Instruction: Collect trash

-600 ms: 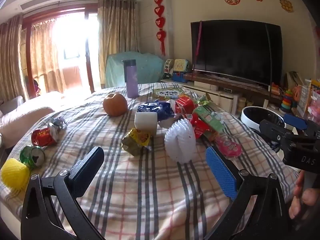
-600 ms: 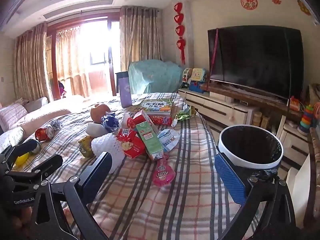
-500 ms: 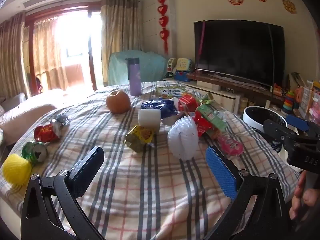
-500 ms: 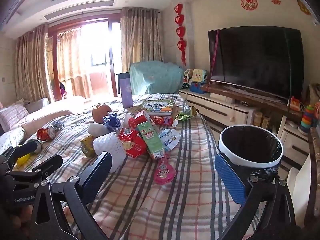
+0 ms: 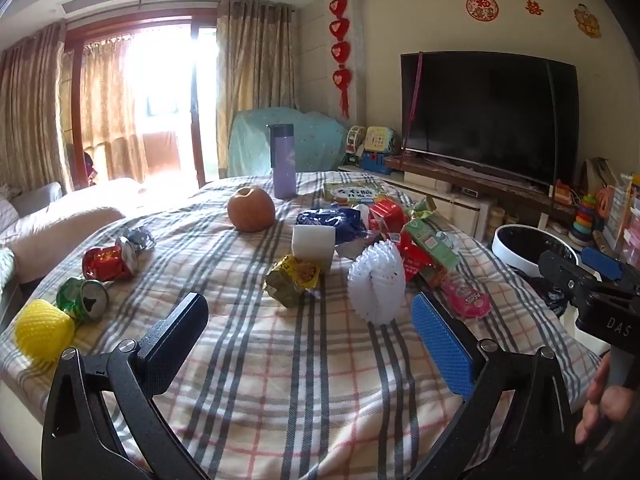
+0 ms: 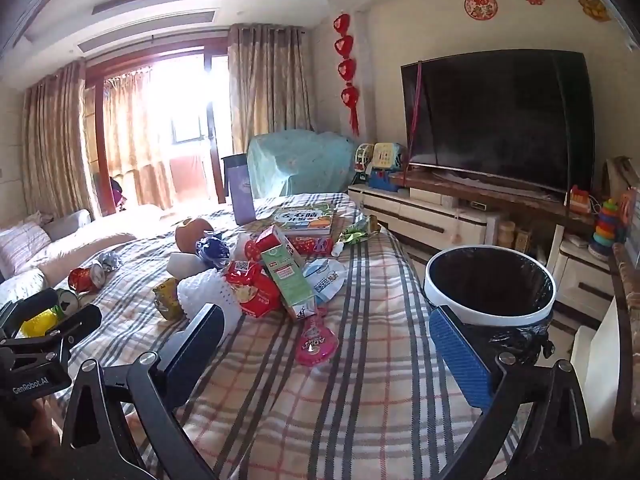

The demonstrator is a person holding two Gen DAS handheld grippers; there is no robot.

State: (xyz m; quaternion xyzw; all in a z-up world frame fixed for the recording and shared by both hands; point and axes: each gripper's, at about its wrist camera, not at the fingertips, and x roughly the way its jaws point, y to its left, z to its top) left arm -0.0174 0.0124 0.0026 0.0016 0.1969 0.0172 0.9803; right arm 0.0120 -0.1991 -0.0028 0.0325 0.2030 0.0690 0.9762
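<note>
Trash lies on a plaid-covered table [image 5: 304,376]: a white foam net [image 5: 376,284], a yellow-green wrapper [image 5: 294,278], a pink packet [image 5: 466,300], a green carton [image 5: 430,242], red packets [image 6: 254,290], crushed cans [image 5: 106,262] and a yellow foam net [image 5: 42,330]. A white bin with a black liner [image 6: 490,286] stands by the table's right edge. My left gripper [image 5: 310,332] is open and empty, short of the foam net. My right gripper [image 6: 332,344] is open and empty over the pink packet [image 6: 316,342].
An orange fruit [image 5: 251,209], a purple bottle [image 5: 283,162], a white block [image 5: 313,242] and a book [image 6: 306,216] also sit on the table. A TV [image 6: 496,120] on a low cabinet and toys stand at the right. A sofa [image 6: 24,248] lies at the left.
Both grippers have shifted slightly; the views have moved a little and the table items sit slightly higher in frame. Both stay open and empty.
</note>
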